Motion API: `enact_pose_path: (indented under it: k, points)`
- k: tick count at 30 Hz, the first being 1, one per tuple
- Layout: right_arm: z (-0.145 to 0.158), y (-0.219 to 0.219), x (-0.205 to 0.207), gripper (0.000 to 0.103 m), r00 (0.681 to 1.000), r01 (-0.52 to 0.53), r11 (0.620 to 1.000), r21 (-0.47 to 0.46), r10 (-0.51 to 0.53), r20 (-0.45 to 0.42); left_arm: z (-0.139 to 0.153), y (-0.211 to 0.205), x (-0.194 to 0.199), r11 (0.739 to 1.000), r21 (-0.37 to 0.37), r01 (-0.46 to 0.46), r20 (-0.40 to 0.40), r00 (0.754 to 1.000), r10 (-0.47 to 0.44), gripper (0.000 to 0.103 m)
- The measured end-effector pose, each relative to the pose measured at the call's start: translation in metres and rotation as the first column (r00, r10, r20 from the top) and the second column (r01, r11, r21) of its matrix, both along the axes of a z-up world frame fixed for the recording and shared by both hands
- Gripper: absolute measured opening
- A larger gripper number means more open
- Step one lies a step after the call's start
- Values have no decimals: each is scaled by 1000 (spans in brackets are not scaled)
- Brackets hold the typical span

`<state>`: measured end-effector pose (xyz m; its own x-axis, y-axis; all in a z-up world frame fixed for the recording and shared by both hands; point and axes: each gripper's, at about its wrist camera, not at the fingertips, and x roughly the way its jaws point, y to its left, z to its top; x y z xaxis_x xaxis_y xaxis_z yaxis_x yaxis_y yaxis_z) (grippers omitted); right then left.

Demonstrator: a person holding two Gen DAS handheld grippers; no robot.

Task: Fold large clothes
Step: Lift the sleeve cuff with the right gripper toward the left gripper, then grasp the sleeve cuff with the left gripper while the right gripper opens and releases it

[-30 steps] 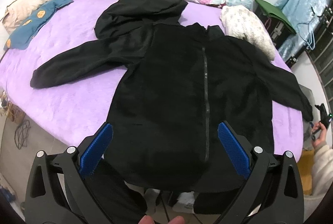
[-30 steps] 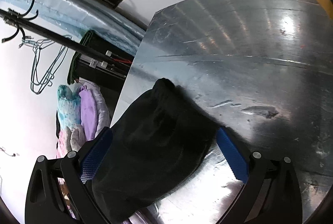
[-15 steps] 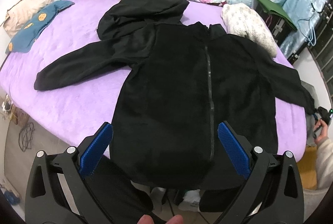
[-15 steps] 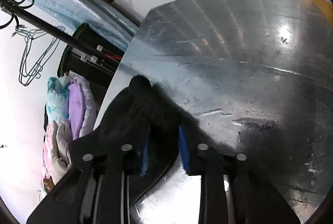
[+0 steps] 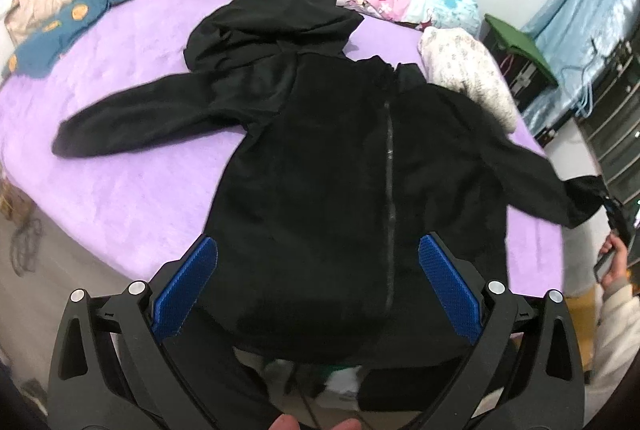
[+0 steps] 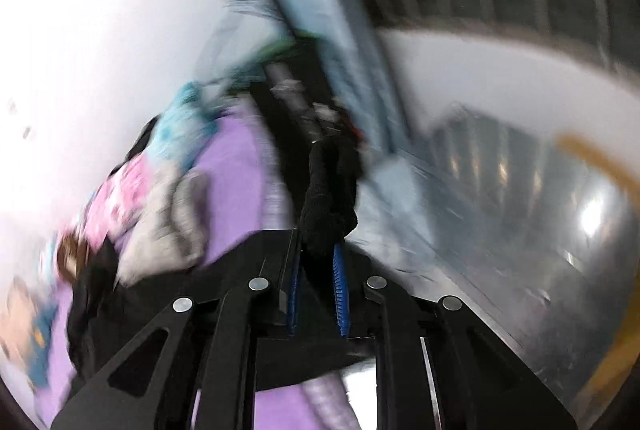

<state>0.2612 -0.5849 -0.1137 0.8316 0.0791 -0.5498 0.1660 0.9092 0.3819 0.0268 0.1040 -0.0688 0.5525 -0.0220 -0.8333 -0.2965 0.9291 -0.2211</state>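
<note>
**A:** Hoodie (image 5: 340, 190) first: where does it lie?

**B:** Spread front-up on the purple bed (image 5: 132, 170), zipper running down the middle, hem hanging over the near edge. One sleeve (image 5: 132, 122) stretches flat across the bed. The other sleeve's cuff (image 6: 328, 198) is off the far edge, pinched in the right gripper (image 6: 318, 294).

**A:** So that claw is pressed together?

**B:** Yes, the blue pads are clamped on the cuff, with a tuft of black fleece sticking out past the tips. The right wrist view is smeared, so I can't say much more. The left gripper (image 5: 316, 282) hangs over the hem with its jaws spread wide, holding nothing.

**A:** How will the fabric behave?

**B:** It looks like thick, soft fleece: limp, fairly heavy for clothing, and not slippery. I'd expect it to sag and drag on the fuzzy cover, so one pinch will likely pull a long trailing fold.

**A:** Where to grab, then?

**B:** At edges and seams, I'd judge: cuff, hem corners, shoulder. The cuff hold suits bringing that sleeve across the chest. The open claw is best placed for the hem corner nearest it.

**A:** Anything close by?

**B:** A cream garment (image 5: 468, 70) touches the shoulder; pillows lie beyond the hood.
</note>
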Motion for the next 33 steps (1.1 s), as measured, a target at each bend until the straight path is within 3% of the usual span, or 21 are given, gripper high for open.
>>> enact_pose_path:
  k: [5,8,12,14,16,20,22,26,33]
  points:
    - [66,95,-4,14,980,-164,978,-125,176,90,1,18,0,997,-71,-14,26,1000,16,97]
    - [99,169,-10,14,946,-265,937,-227,299,126,3,32,21,984,-180,2,30,1000,3,97]
    - [118,261,-24,14,889,-387,881,-272,435,144,17,47,56,958,-284,43,45,998,-32,97]
    - [120,308,-33,14,860,-431,848,-310,489,143,24,51,71,938,-340,69,57,997,-52,97]
    - [120,357,-44,14,828,-468,804,-367,544,135,24,55,89,902,-422,94,45,996,-82,97]
    - [111,429,-58,14,777,-536,738,-411,621,103,18,59,120,794,-600,100,23,994,-107,97]
    - [103,460,-68,14,752,-565,704,-431,654,82,19,59,132,769,-631,102,28,994,-109,97]
    - [86,512,-83,14,706,-611,634,-474,708,38,16,67,151,745,-661,93,19,994,-107,97]
    - [53,565,-105,14,669,-627,545,-557,743,-26,-6,77,180,687,-724,65,-11,994,-105,97]
